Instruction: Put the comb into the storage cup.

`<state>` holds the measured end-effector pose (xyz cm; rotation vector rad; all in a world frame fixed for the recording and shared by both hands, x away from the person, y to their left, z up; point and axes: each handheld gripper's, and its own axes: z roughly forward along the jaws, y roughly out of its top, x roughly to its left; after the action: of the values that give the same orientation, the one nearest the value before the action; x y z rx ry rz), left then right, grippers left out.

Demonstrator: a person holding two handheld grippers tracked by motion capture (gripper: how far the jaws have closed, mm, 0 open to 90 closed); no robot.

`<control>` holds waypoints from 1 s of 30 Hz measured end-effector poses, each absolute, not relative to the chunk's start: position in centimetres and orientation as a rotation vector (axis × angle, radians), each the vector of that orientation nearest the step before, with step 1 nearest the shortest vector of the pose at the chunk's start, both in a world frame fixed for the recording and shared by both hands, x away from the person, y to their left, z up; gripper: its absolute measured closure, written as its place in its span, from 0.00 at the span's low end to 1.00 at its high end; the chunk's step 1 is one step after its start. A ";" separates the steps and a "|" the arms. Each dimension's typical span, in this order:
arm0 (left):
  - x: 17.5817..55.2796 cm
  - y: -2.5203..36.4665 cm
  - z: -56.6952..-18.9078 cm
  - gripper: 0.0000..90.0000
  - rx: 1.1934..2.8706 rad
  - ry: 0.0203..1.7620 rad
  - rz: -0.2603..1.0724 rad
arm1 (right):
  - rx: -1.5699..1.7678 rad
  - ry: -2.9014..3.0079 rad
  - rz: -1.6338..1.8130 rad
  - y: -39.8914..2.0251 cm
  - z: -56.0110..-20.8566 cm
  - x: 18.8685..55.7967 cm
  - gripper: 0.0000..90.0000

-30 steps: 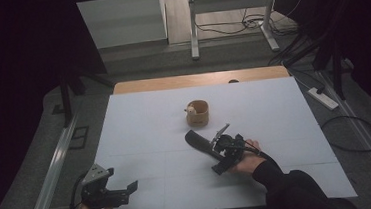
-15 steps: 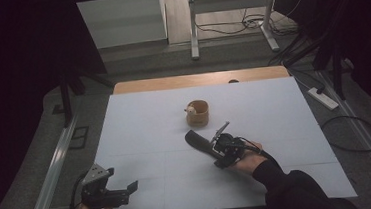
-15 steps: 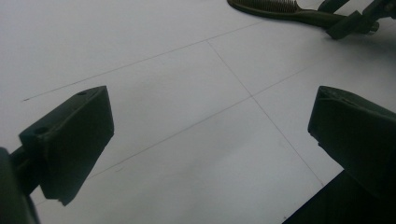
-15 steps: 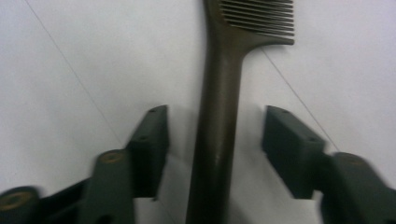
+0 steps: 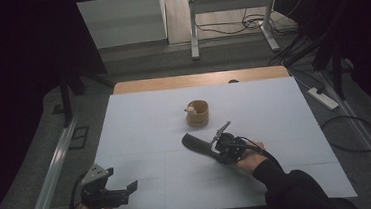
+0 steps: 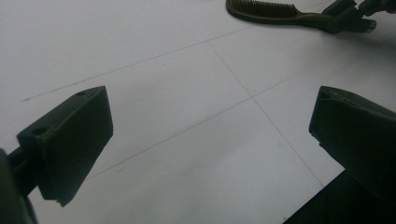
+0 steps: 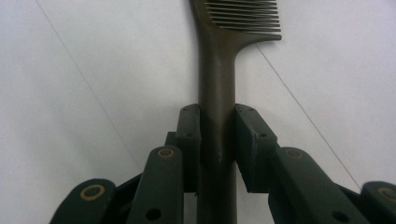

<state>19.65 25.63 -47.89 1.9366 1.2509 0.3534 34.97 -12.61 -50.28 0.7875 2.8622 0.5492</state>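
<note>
My right claw has just been closing and now clamps the comb by its handle for lifting; my left claw waits apart over the near-left tabletop.

In the right gripper view the comb is running off the top edge, its far teeth cut away. The small pale thing in the wooden cup, beyond the comb, is looking too tiny to identify.

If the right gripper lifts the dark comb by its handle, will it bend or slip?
The comb looks like rigid moulded plastic, so it probably stays straight. Its smooth rounded handle could twist between the right gripper pads. It is thin, so probably light.
</note>
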 end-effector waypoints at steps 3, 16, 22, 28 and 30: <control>19.6 25.7 -47.9 0.00 1.932 1.244 0.349 | 0.791 2.861 0.553 -12.7 -50.3 34.9 0.81; 19.5 25.8 -47.7 0.00 1.885 1.206 0.314 | 0.708 2.855 0.612 -12.8 -49.8 34.3 0.81; 19.7 25.5 -47.6 0.00 1.893 1.159 0.310 | 0.674 2.849 0.658 -13.3 -49.2 33.8 0.81; 20.0 25.0 -47.5 0.00 1.909 1.131 0.308 | 0.631 2.844 0.718 -13.9 -48.5 33.2 0.81; 20.1 24.9 -47.4 0.00 1.906 1.129 0.312 | 0.618 2.839 0.731 -14.1 -48.3 33.0 0.81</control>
<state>20.10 24.91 -47.44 1.9056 1.1286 0.3115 32.98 -14.08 -48.27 0.6177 2.8385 0.7314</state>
